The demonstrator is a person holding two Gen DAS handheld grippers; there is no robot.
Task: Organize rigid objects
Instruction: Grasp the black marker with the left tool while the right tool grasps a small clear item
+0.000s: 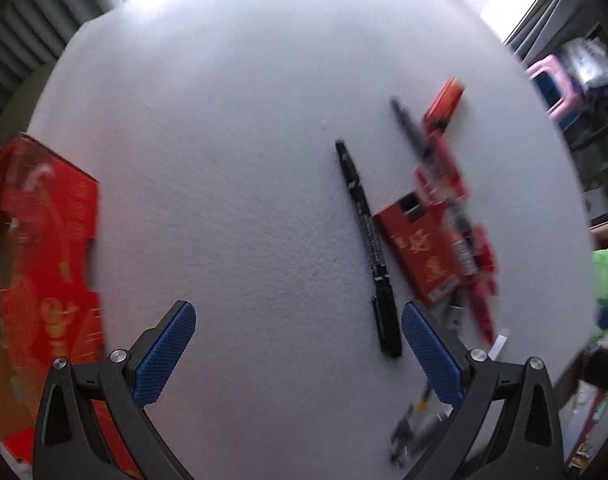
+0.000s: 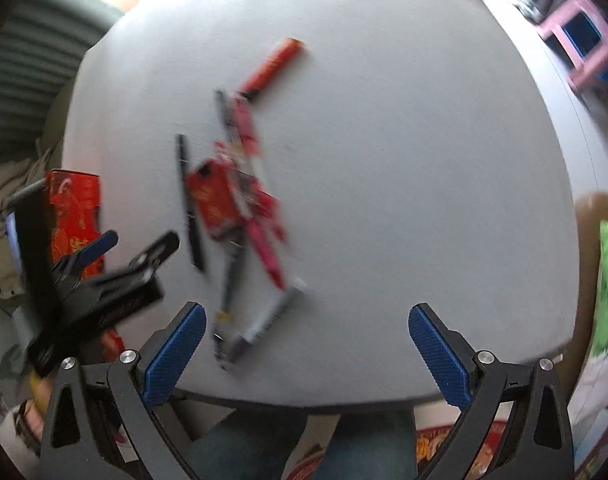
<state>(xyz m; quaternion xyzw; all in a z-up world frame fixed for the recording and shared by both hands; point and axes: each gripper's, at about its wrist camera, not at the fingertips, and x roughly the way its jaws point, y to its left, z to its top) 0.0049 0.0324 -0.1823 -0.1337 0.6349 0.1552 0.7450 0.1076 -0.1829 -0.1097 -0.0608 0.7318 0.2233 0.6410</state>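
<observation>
The white table held a red box at nine o'clock for sorting, pens and red packs heaped at three, while left gripper and right gripper hovered agape, empty.

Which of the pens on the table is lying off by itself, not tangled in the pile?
The black marker, lying alone on the white table left of the small red box. The other pens overlap one another in the red and black heap beyond that box.
</observation>
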